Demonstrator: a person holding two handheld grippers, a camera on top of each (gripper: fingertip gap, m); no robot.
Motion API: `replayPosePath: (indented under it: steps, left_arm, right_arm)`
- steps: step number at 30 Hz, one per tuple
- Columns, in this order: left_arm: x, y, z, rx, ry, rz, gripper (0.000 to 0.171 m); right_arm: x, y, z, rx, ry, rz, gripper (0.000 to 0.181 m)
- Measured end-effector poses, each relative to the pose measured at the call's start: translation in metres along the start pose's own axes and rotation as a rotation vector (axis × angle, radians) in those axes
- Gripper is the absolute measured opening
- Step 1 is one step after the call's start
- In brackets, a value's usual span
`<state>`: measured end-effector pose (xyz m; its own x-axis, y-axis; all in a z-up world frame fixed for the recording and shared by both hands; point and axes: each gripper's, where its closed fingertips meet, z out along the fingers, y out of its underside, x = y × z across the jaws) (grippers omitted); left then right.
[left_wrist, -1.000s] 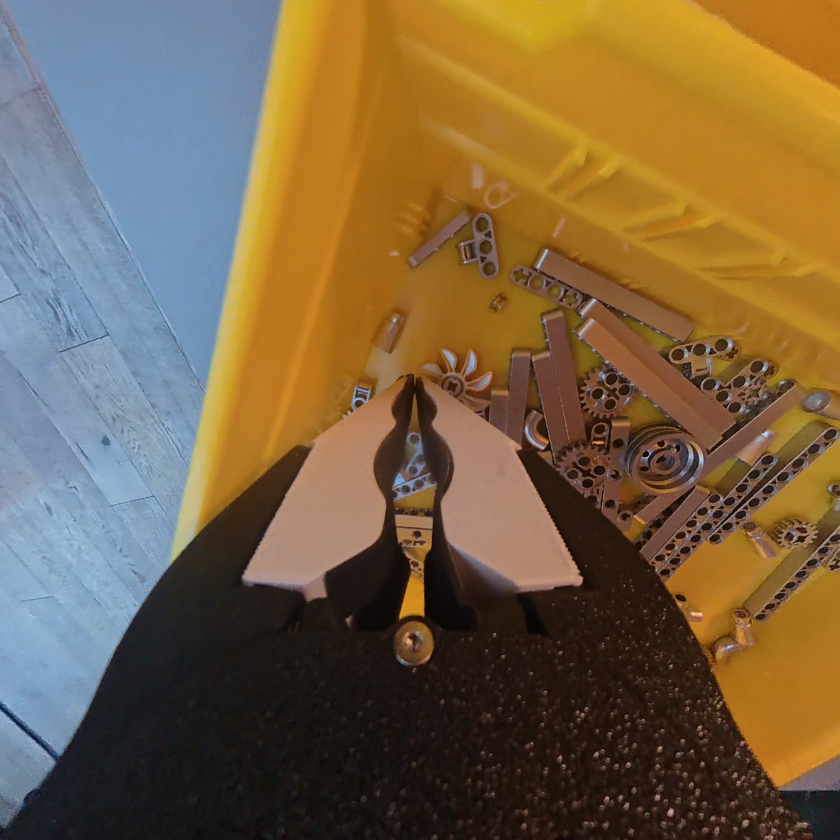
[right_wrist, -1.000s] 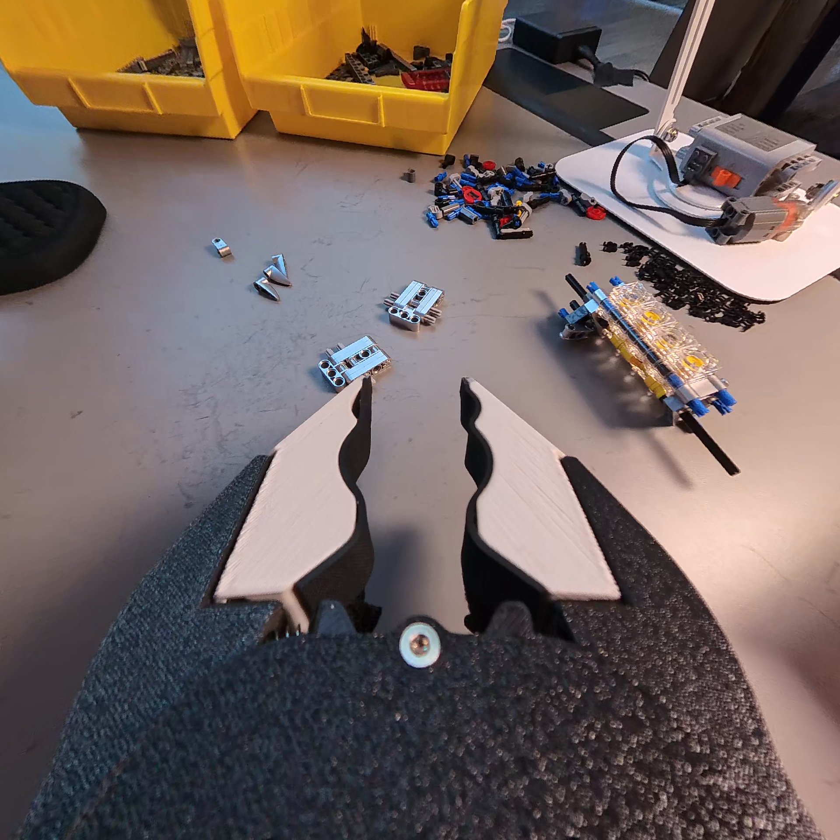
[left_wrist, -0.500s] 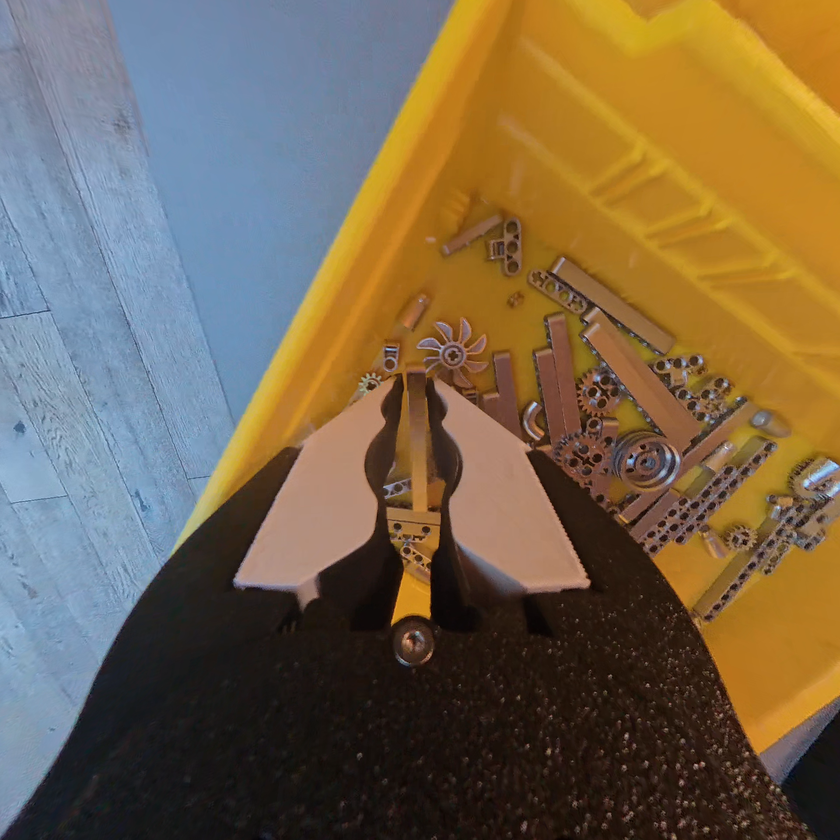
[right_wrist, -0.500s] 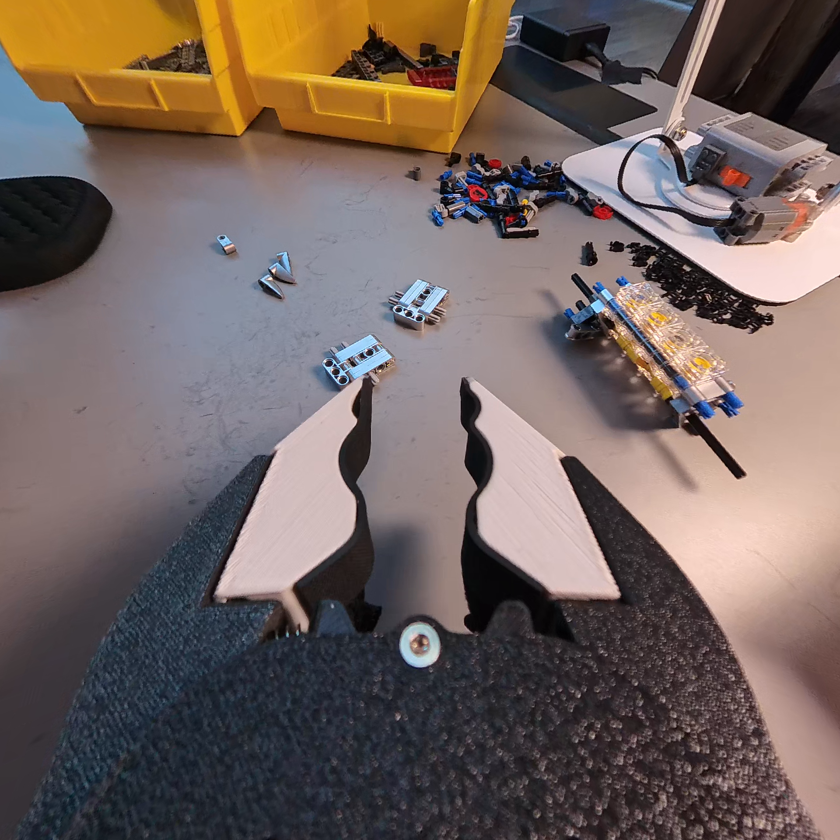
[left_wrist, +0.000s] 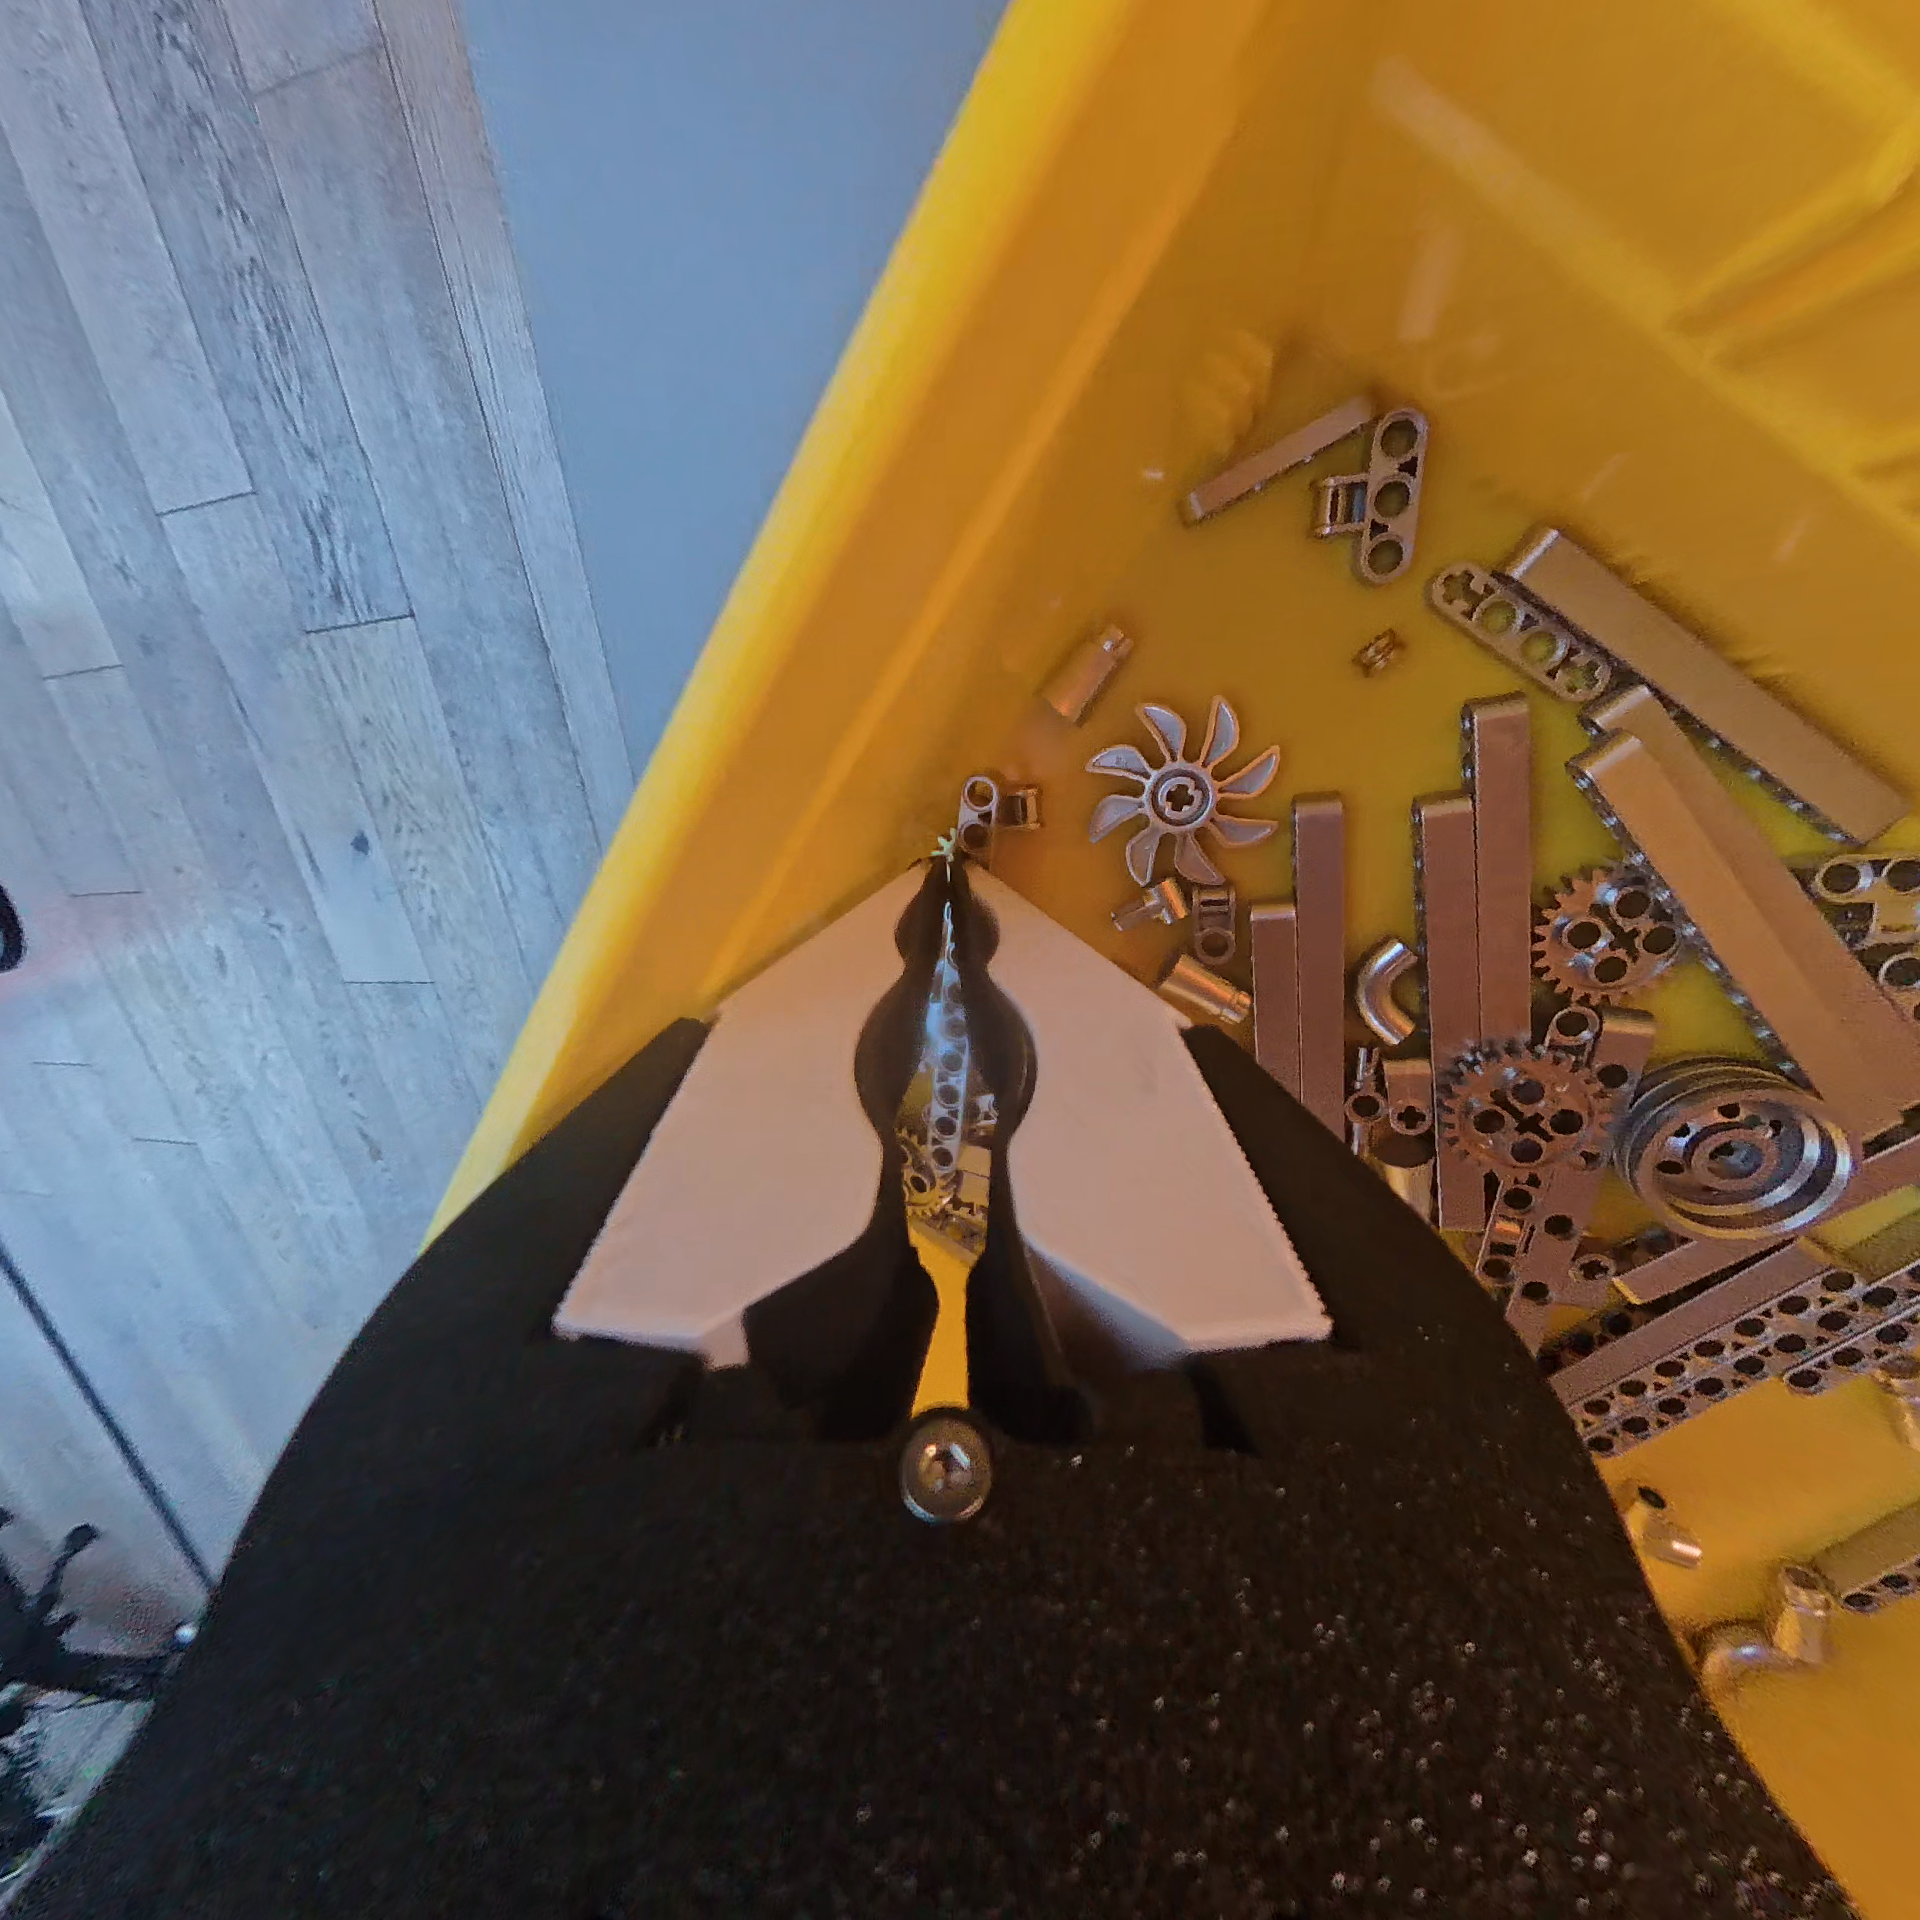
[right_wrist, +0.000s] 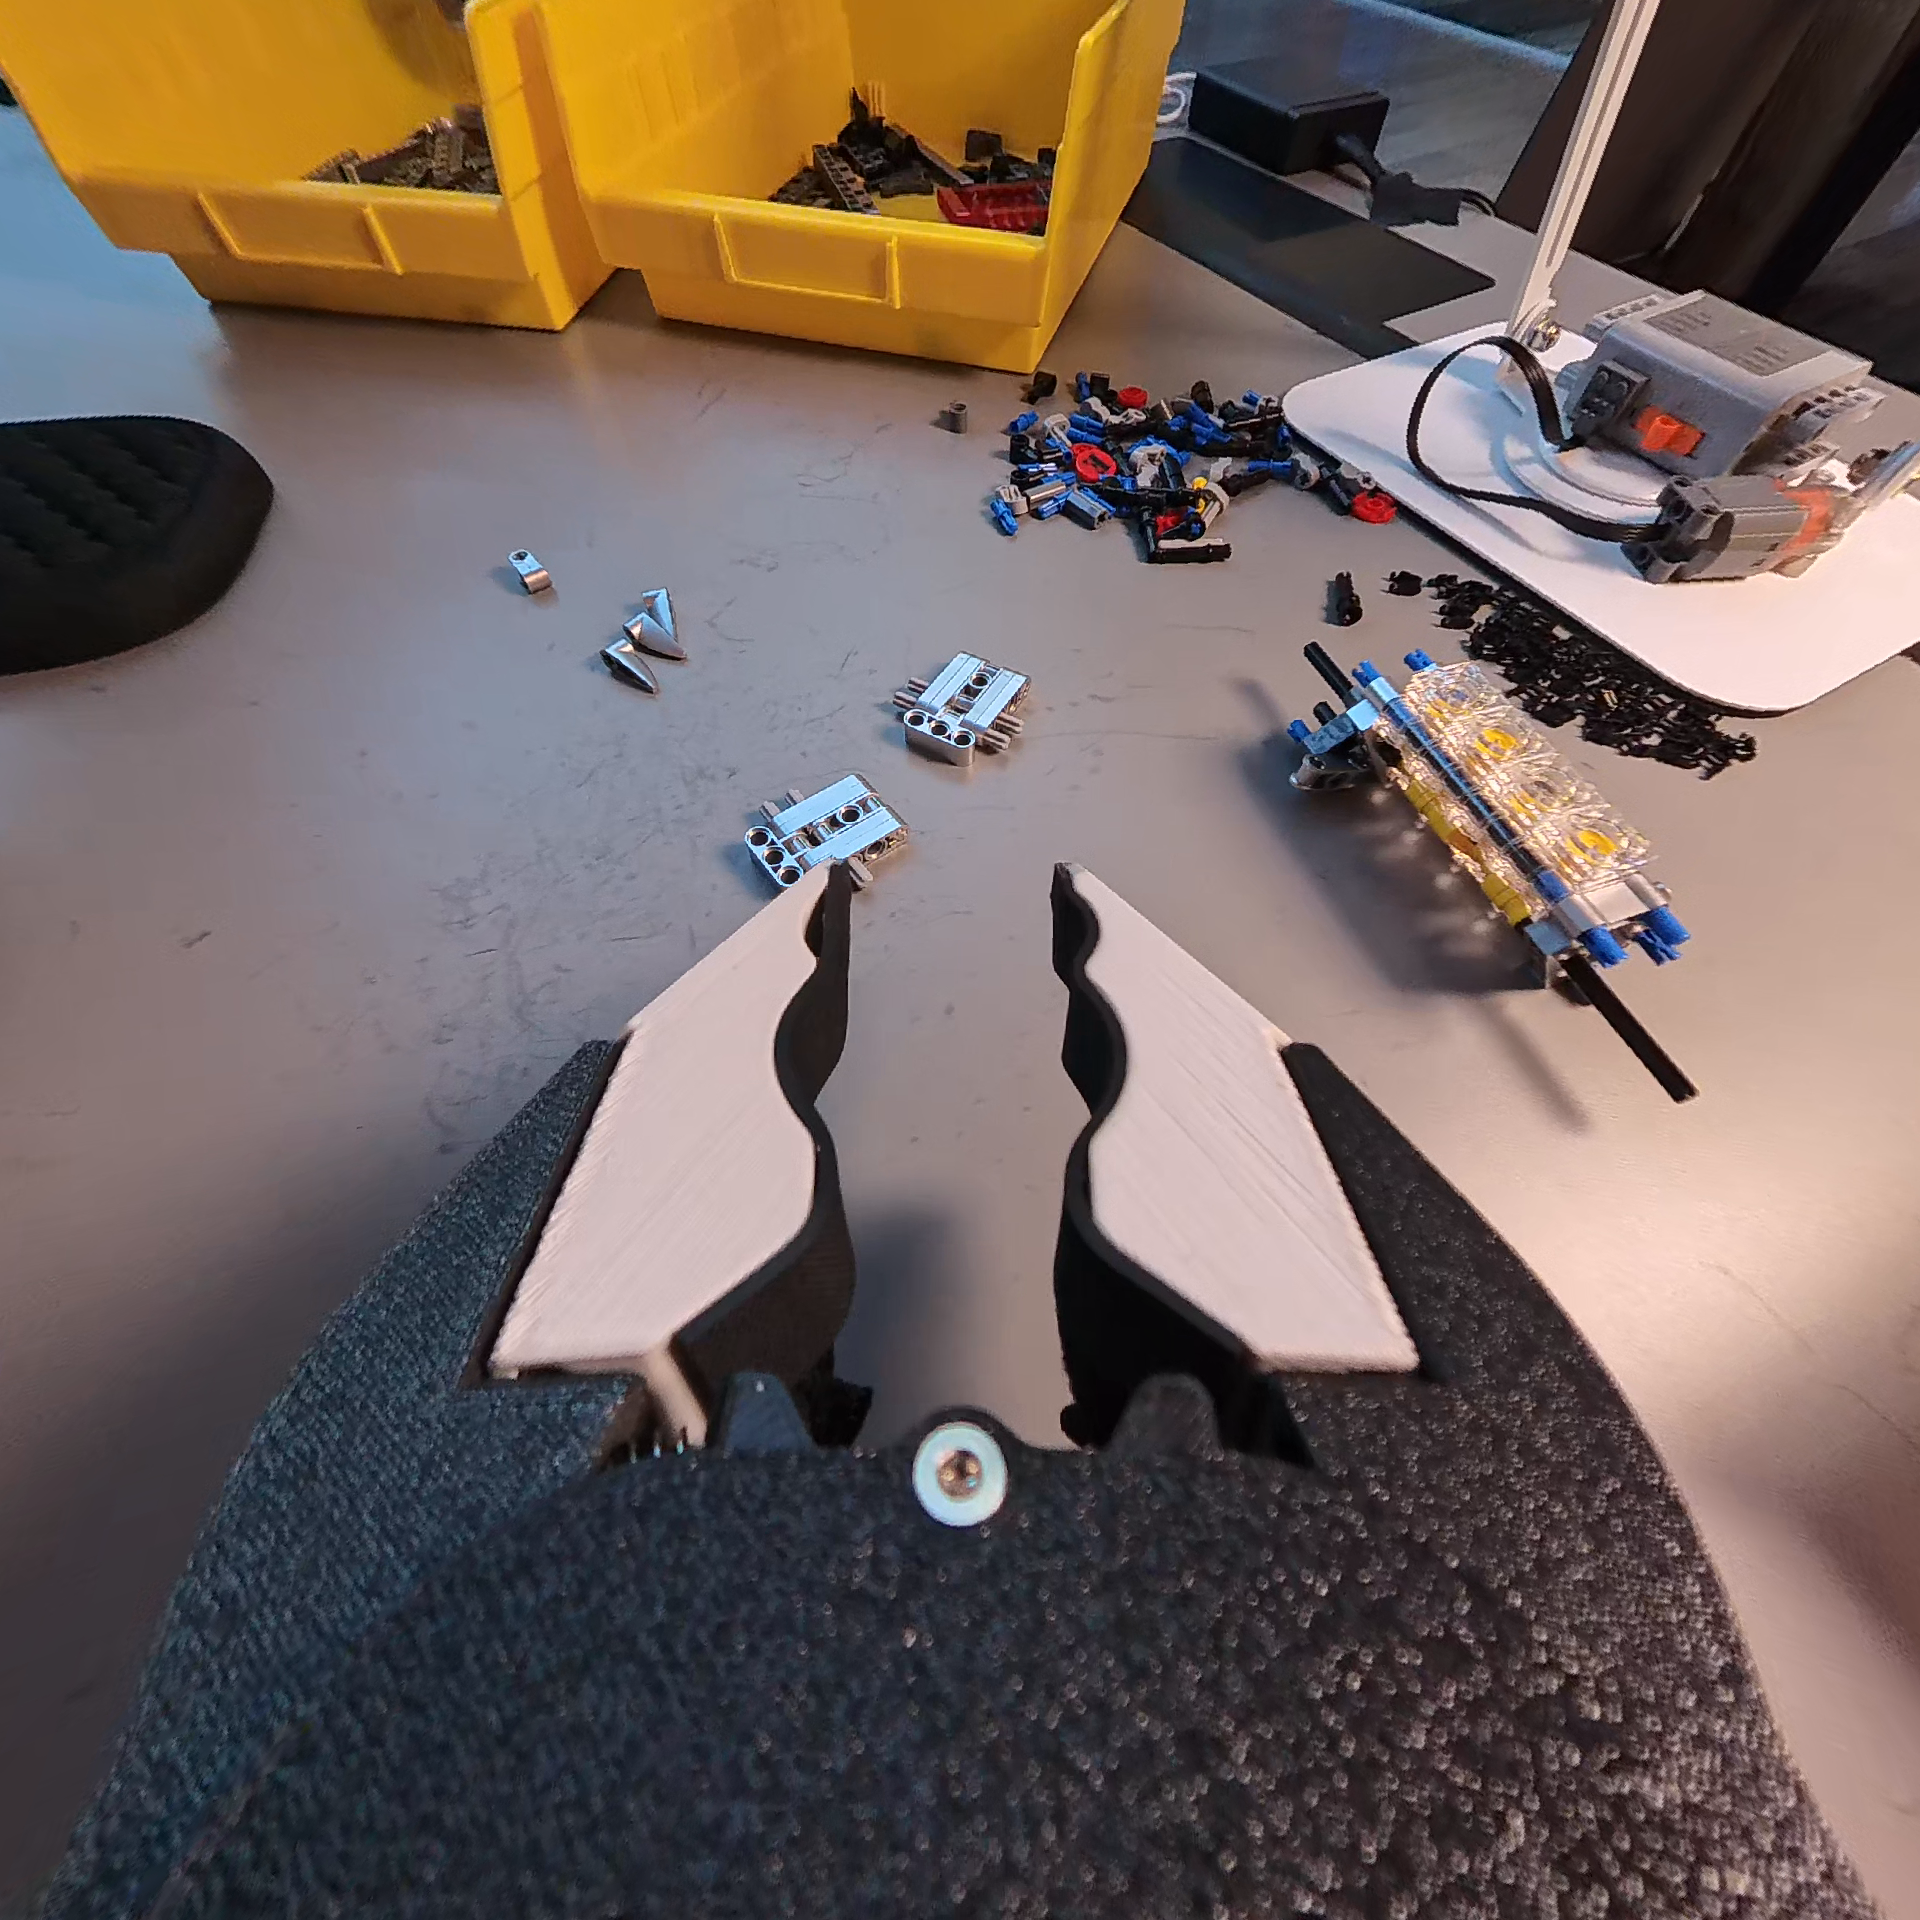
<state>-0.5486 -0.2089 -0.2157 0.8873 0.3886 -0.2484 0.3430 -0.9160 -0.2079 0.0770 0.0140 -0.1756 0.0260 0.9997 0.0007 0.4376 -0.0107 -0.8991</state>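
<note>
Bins (right_wrist: 831, 249), two yellow; grey blocks (right_wrist: 826, 831), two; tongs (right_wrist: 951, 883) agape.

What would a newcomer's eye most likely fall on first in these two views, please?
Probably the yellow bin under the left gripper, its floor strewn with grey gears, beams and a fan-shaped wheel. Next, the open right gripper over a grey table, near a transparent block assembly.
</note>
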Motion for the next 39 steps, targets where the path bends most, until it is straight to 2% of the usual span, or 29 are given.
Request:
replayPosePath:
  steps: [2, 5, 6, 9, 14, 18, 22, 30, 39]
  left_arm:
    - [0.003, 0.005, -0.001, -0.052, -0.006, 0.056, 0.0]
    - [0.037, 0.02, -0.006, -0.154, 0.207, 0.098, 0.0]
    - [0.041, 0.024, -0.006, -0.173, 0.227, 0.116, 0.0]
    - [0.062, 0.025, -0.015, -0.159, 0.363, 0.17, 0.0]
    - [0.035, -0.008, -0.017, 0.001, 0.244, 0.043, 0.003]
    - [0.013, -0.017, -0.008, 0.058, 0.123, -0.08, 0.006]
    - [0.012, -0.013, 0.003, 0.043, 0.085, -0.118, 0.009]
    - [0.019, -0.003, 0.009, -0.044, 0.133, -0.126, 0.011]
    - [0.025, -0.001, 0.009, -0.056, 0.208, -0.166, 0.007]
  right_arm:
    - [0.0, -0.001, -0.001, 0.005, -0.001, 0.001, 0.038]
    - [0.0, -0.002, -0.002, 0.015, -0.002, 0.001, 0.038]
    - [0.0, -0.002, -0.002, 0.016, -0.003, 0.002, 0.038]
    - [-0.001, -0.002, -0.002, 0.019, -0.006, 0.0, 0.038]
    - [-0.001, -0.003, -0.002, 0.019, -0.009, 0.008, 0.038]
    - [0.0, -0.003, -0.003, 0.022, -0.005, 0.006, 0.038]
    - [0.0, -0.002, -0.002, 0.018, -0.009, 0.008, 0.038]
    - [0.0, -0.004, -0.004, 0.029, -0.006, 0.007, 0.038]
    - [0.0, -0.004, -0.004, 0.031, -0.01, 0.009, 0.038]
